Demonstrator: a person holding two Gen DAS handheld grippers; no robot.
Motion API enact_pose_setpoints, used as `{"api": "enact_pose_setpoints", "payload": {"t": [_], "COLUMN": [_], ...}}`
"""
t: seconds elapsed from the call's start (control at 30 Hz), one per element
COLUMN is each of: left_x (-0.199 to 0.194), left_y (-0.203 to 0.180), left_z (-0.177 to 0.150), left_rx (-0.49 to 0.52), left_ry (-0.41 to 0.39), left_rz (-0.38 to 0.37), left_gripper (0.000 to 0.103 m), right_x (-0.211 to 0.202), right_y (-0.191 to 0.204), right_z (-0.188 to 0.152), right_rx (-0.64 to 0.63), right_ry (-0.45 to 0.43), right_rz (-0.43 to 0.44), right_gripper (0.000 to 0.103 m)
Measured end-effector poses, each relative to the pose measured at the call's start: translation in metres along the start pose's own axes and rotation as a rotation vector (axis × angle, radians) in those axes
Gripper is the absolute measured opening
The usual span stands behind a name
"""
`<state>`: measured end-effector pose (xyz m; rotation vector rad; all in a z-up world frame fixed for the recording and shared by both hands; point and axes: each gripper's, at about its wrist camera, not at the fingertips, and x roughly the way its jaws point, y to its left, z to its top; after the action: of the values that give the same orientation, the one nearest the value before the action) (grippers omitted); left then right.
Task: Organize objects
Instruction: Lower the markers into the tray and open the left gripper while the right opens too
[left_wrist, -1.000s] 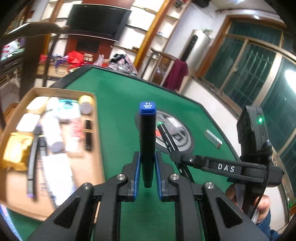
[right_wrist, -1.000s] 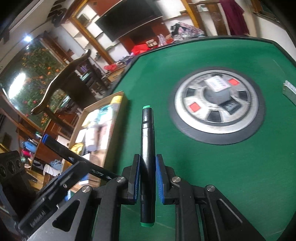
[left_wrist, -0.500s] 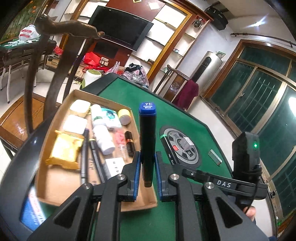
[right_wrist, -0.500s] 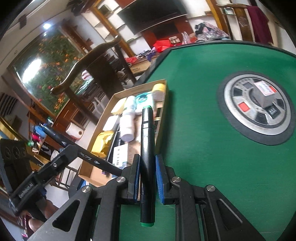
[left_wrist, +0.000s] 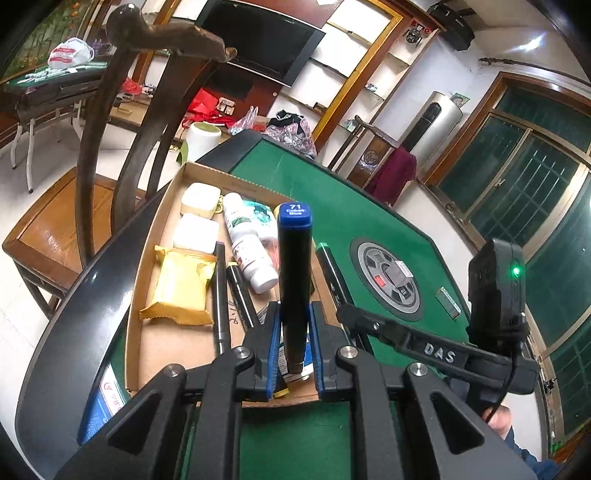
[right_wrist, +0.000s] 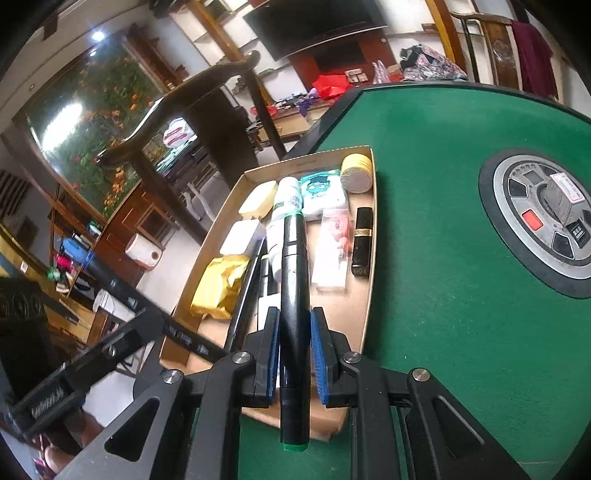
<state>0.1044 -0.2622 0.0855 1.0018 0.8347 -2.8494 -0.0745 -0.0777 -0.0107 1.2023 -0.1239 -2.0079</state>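
Observation:
My left gripper (left_wrist: 294, 345) is shut on a black marker with a blue cap marked 71 (left_wrist: 294, 266), held upright above the near end of a cardboard tray (left_wrist: 155, 236). My right gripper (right_wrist: 293, 354) is shut on a black marker with green ends (right_wrist: 293, 295), lying along the fingers above the same tray (right_wrist: 364, 306). That green-tipped marker also shows in the left wrist view (left_wrist: 332, 269). The tray holds a white bottle (left_wrist: 247, 247), a gold packet (left_wrist: 183, 284), white cases (left_wrist: 195, 232), pens (left_wrist: 220, 291), a lipstick (right_wrist: 362, 242) and a yellow jar (right_wrist: 356, 171).
The tray sits at the left edge of a green felt table (right_wrist: 436, 295) with a round metal centre unit (right_wrist: 539, 218). A small tile (left_wrist: 447, 302) lies on the felt. A dark wooden chair (left_wrist: 110, 122) stands beside the tray. The right gripper's body (left_wrist: 495, 306) is at right.
Both grippers have moved left from over the felt to above the tray, each still holding its marker. The tray has come nearer and more central in both views.

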Motion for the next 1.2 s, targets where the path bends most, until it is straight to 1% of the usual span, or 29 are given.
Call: {"api": "enact_pose_setpoints", "payload": {"t": [0.17,0.23,0.33,0.4,0.57,0.7,0.93,1.03,1.1,1.2], "left_x": [0.010,0.017,0.030,0.038,0.048,0.060,0.084,0.086,0.087,0.085], "left_y": [0.006,0.009,0.014,0.015,0.019,0.020,0.022,0.020,0.019,0.017], "left_z": [0.003,0.004,0.006,0.007,0.007,0.009,0.009,0.006,0.005,0.004], "left_rx": [0.004,-0.010,-0.030,-0.033,-0.058,-0.074,-0.090,-0.086,-0.079,-0.072], "left_ry": [0.046,0.059,0.082,0.093,0.099,0.111,0.144,0.147,0.148,0.143], "left_rz": [0.007,0.012,-0.002,0.006,-0.001,0.004,0.026,0.035,0.040,0.041], "left_gripper": [0.014,0.015,0.015,0.015,0.015,0.015,0.015,0.015,0.015,0.015], "right_x": [0.011,0.014,0.019,0.022,0.025,0.025,0.028,0.031,0.032,0.034], "right_y": [-0.006,-0.005,-0.006,-0.007,-0.005,-0.002,-0.005,-0.008,-0.005,-0.004], "right_z": [0.000,-0.002,-0.004,-0.005,-0.007,-0.008,-0.002,-0.002,-0.003,-0.005], "right_rx": [0.017,0.013,0.010,0.010,-0.006,-0.026,-0.048,-0.037,-0.054,-0.056], "right_ry": [0.022,0.024,0.030,0.038,0.039,0.023,-0.010,0.003,-0.002,0.017], "right_rz": [-0.020,-0.026,-0.038,-0.040,-0.048,-0.065,-0.118,-0.118,-0.131,-0.113], "right_gripper": [0.018,0.018,0.018,0.018,0.018,0.018,0.018,0.018,0.018,0.018]}}
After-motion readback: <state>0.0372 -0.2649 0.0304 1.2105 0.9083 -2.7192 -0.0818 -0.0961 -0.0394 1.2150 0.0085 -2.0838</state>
